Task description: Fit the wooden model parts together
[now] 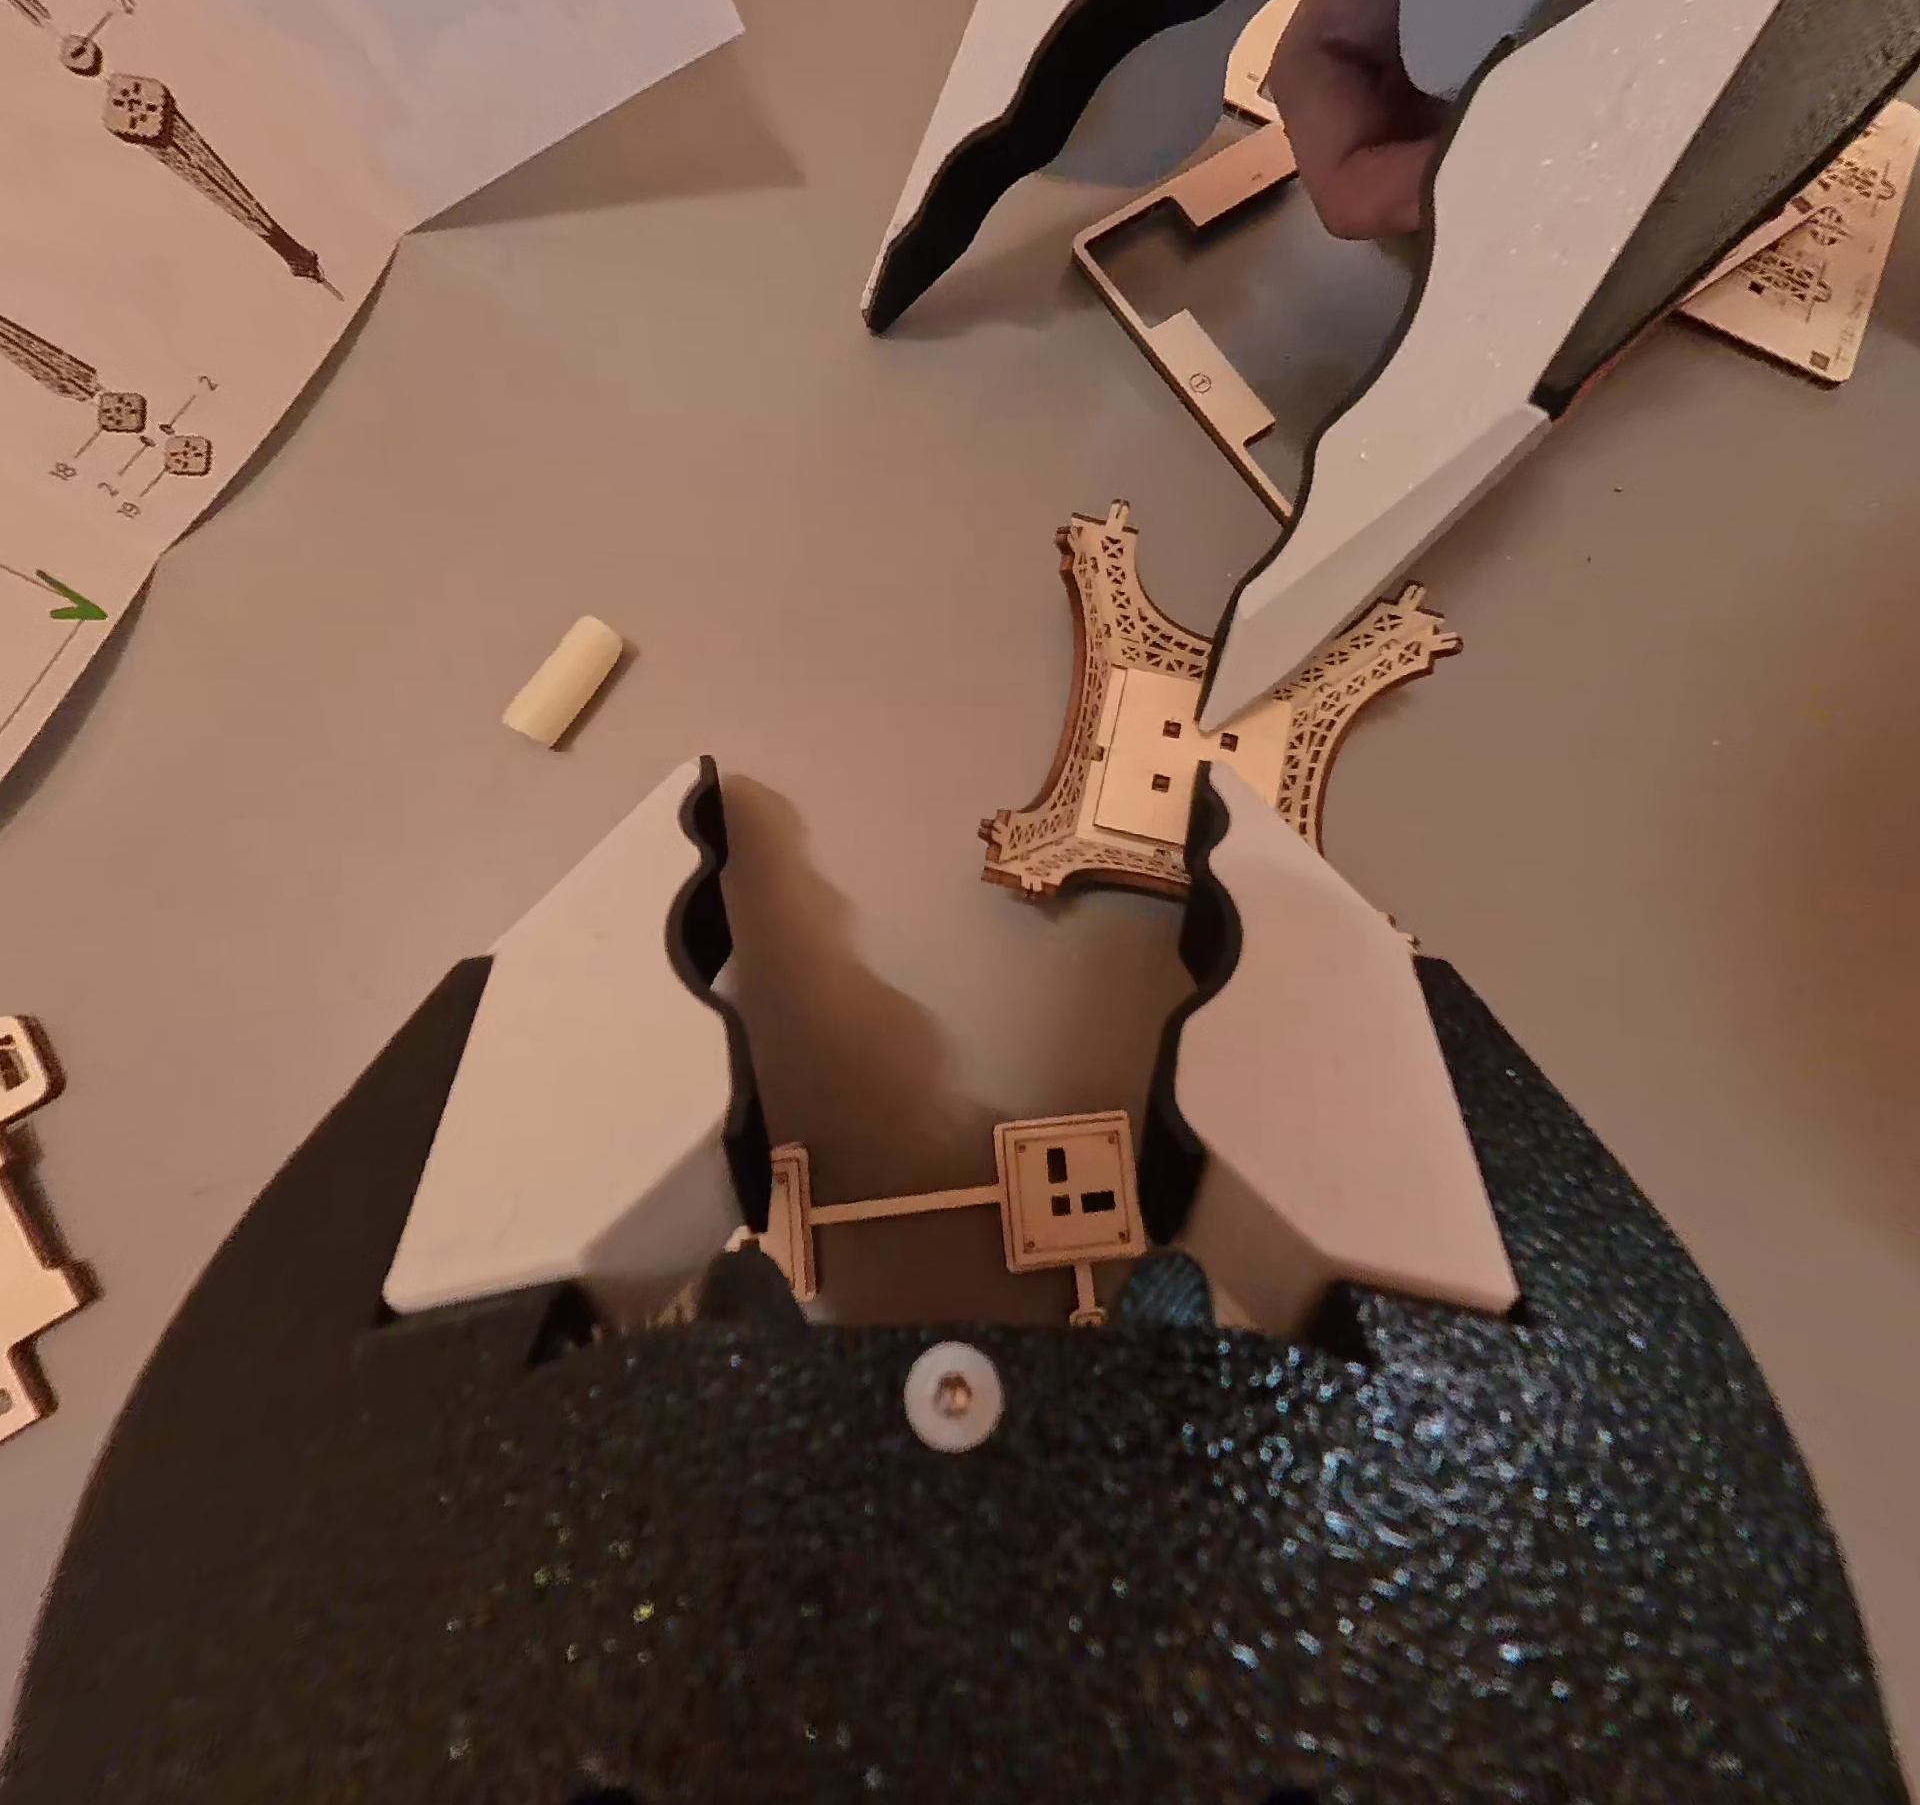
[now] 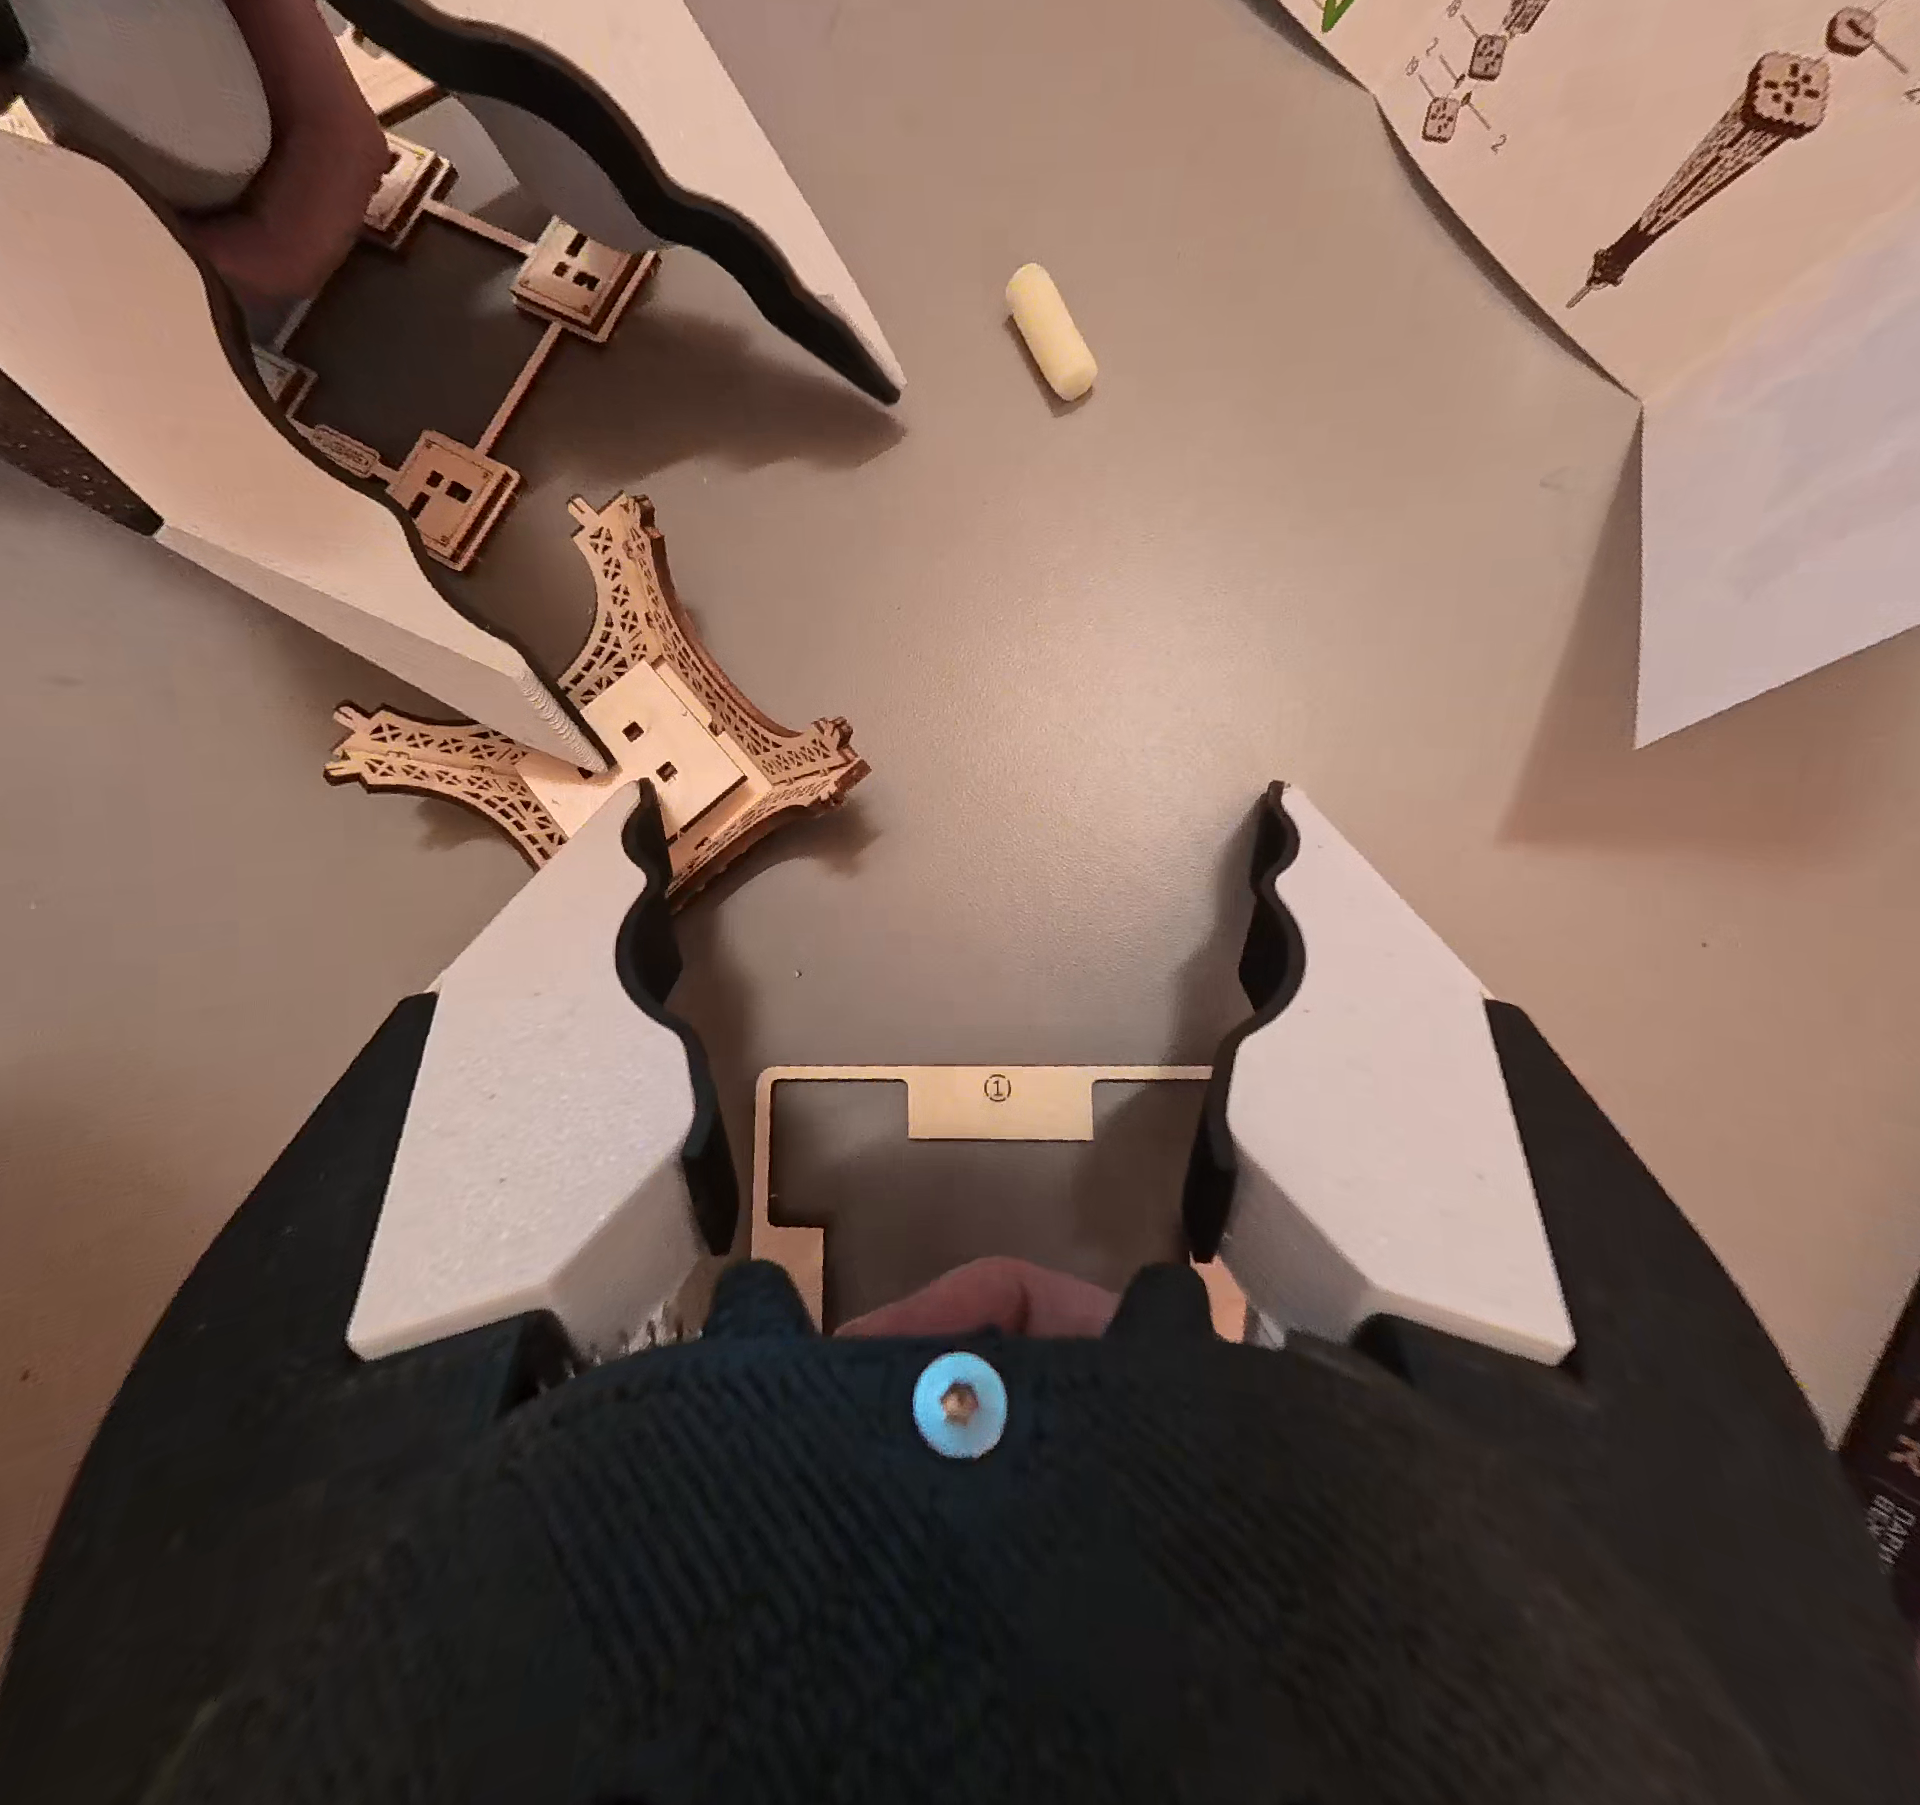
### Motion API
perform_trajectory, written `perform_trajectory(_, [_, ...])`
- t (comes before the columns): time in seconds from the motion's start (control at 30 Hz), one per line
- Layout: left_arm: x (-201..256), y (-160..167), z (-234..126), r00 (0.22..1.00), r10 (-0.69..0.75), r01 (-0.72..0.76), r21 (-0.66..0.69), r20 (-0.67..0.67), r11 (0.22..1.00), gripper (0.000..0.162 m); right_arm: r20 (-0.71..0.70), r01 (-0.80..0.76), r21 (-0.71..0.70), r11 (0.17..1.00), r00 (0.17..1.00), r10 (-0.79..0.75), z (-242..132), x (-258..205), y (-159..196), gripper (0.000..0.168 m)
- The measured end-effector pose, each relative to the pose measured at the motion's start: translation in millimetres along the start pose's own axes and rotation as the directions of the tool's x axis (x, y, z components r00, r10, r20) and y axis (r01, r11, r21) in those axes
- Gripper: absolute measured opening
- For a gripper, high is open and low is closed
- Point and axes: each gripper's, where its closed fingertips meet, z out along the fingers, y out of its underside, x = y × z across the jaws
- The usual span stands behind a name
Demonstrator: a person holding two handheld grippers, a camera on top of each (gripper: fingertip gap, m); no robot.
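A wooden lattice tower section [image 1: 1132,768] with four splayed legs and a flat slotted plate lies on the grey table [image 1: 727,467]. It also shows in the right wrist view [image 2: 717,716]. My left gripper [image 1: 956,779] is open and empty, and its right fingertip [image 1: 1221,820] is at the plate's edge. My right gripper [image 2: 956,794] is open and empty, and its left fingertip [image 2: 623,830] is at the section's edge. In the left wrist view one fingertip of the right gripper [image 1: 1044,519] rests on the plate. A wooden base frame with square pads [image 1: 1065,1199] lies under my left gripper.
A thin square wooden frame [image 2: 997,1101] lies under my right gripper. A small pale yellow cylinder [image 1: 566,680] lies to the left. An instruction sheet [image 1: 156,197] covers the far left corner. Wooden part sheets [image 1: 1808,301] lie at the right, loose pieces [image 1: 21,1236] at the left edge.
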Motion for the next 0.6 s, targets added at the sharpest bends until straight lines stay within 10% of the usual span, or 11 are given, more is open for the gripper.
perform_trajectory(0.6, [2.0, -3.8, -1.5, 0.996, 0.08, -0.078, -0.027, 0.048, 0.997, 0.078, 0.002, 0.003, 0.08, 0.997, 1.0, -0.003, -0.1, 0.2, -1.2, 0.111])
